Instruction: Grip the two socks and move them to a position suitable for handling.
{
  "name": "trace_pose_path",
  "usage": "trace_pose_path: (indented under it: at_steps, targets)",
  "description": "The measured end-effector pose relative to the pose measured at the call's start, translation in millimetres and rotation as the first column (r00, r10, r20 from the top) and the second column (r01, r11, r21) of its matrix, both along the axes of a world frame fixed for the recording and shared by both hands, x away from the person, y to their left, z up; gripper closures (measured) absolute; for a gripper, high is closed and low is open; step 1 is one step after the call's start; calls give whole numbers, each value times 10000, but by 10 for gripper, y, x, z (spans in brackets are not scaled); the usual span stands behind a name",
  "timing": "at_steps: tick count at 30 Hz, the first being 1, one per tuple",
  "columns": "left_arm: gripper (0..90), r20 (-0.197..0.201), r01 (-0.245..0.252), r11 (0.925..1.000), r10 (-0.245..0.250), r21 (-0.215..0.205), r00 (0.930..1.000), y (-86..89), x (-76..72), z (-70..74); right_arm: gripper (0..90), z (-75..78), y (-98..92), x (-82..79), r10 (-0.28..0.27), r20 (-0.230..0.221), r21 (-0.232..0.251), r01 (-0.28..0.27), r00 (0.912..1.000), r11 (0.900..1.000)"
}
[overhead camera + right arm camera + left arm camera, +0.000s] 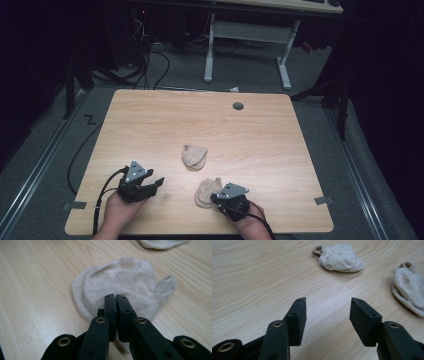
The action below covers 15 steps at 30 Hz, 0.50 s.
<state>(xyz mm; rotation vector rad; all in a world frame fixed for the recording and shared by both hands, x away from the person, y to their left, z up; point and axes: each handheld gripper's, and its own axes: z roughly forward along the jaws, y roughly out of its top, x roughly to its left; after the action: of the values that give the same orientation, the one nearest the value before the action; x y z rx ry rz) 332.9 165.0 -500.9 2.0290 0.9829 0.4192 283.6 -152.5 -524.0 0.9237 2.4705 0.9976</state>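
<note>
Two socks (194,156) apart on table (150,120)

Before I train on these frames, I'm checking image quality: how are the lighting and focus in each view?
High view: the table is evenly lit, its surroundings nearly black, detail soft. Left gripper view: the jaws sharp, the far sock slightly soft, faint shadows. Right gripper view: the near sock shows crisp knit, the wood behind blurs, no glare.

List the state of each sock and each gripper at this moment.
Near sock: crumpled on the table, its edge pinched by the right gripper.
Far sock: lying loose on the table, untouched.
Right gripper: fingers shut on the near sock.
Left gripper: fingers open, nothing between them, low over bare table.
</note>
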Motion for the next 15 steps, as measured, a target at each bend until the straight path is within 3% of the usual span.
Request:
trace_pose_path:
  at_steps: [5,11,15]
  targets:
    - [478,1,-17,10000,17,7,10000,2,-2,-2,868,-1,98,-20,251,63,-79,-251,9997,9997]
    - [478,15,-20,10000,20,60,10000,-2,-5,-8,818,21,76,-14,145,51,-2,-145,9999,9999]
    - [478,14,-12,9999,12,103,10000,-8,2,-13,789,157,154,-32,178,414,517,-199,9990,9985]
